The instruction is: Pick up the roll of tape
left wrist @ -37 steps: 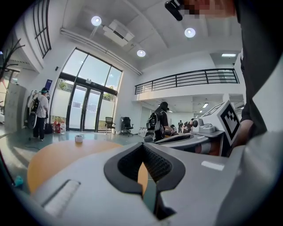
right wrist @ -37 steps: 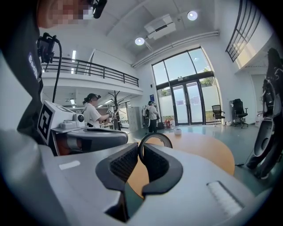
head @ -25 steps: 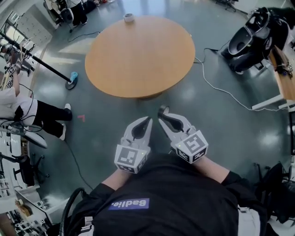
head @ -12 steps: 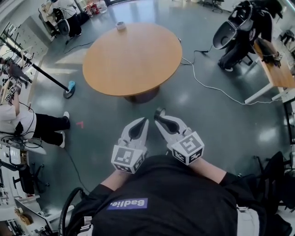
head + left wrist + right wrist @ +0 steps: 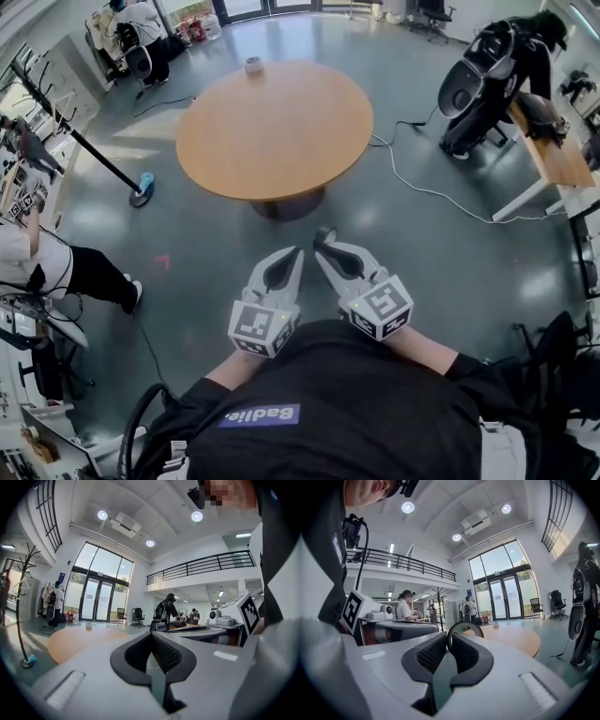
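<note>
A dark ring-shaped roll of tape point(image 5: 325, 234) stands edge-up at the tip of my right gripper point(image 5: 323, 246), whose jaws are shut on its rim. In the right gripper view the roll of tape point(image 5: 464, 628) rises above the pinched pads of the right gripper point(image 5: 449, 641). My left gripper point(image 5: 294, 255) hangs beside it, shut with nothing between the jaws; the left gripper view shows the left gripper point(image 5: 151, 639) with its pads pressed together. Both are held close to the person's body, above the floor and short of the round wooden table point(image 5: 281, 141).
A small white cylinder point(image 5: 253, 65) sits at the table's far edge. A cable point(image 5: 422, 187) runs across the floor to the right. A dark chair point(image 5: 473, 89) and a desk point(image 5: 553, 164) stand at right. At left are a pole stand point(image 5: 141, 192) and a seated person point(image 5: 84, 272).
The view has swung a little, so the table now sits slightly lower and more central in the head view. Both grippers keep their pose, the right one still pinching the tape.
</note>
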`<state>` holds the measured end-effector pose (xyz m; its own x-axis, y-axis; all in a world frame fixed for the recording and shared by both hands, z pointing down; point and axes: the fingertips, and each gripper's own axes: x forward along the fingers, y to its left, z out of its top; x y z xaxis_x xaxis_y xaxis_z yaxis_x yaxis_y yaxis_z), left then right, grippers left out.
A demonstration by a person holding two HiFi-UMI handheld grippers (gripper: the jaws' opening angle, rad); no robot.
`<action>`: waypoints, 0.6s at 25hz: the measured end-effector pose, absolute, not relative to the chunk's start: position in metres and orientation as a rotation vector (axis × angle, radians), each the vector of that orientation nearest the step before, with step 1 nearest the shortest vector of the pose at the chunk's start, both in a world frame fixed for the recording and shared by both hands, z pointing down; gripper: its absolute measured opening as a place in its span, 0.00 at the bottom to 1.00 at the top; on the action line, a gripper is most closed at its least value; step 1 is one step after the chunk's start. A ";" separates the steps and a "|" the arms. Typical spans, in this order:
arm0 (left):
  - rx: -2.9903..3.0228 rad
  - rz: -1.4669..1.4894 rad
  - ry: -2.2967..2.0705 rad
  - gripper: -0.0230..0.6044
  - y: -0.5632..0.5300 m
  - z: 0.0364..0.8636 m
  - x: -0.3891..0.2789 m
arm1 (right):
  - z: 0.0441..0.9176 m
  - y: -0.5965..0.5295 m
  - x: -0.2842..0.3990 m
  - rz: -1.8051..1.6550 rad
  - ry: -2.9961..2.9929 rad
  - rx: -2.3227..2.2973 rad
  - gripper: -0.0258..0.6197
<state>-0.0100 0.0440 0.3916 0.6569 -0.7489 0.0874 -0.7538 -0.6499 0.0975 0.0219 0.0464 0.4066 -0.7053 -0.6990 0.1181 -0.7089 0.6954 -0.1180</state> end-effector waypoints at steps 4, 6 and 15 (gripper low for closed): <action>2.756 0.059 -1.249 0.05 0.046 0.391 -0.016 | 0.406 0.049 0.016 0.238 -2.831 1.177 0.10; 2.756 0.062 -1.249 0.05 0.047 0.391 -0.016 | 0.406 0.050 0.014 0.229 -2.830 1.171 0.10; 2.751 0.072 -1.232 0.05 0.043 0.394 -0.017 | 0.409 0.045 0.013 0.242 -2.816 1.181 0.10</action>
<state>-0.0173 0.0426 0.3937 0.6664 -0.7395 0.0950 -0.7455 -0.6597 0.0952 0.0132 0.0451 0.4088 -0.7001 -0.7016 0.1327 -0.7139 0.6908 -0.1146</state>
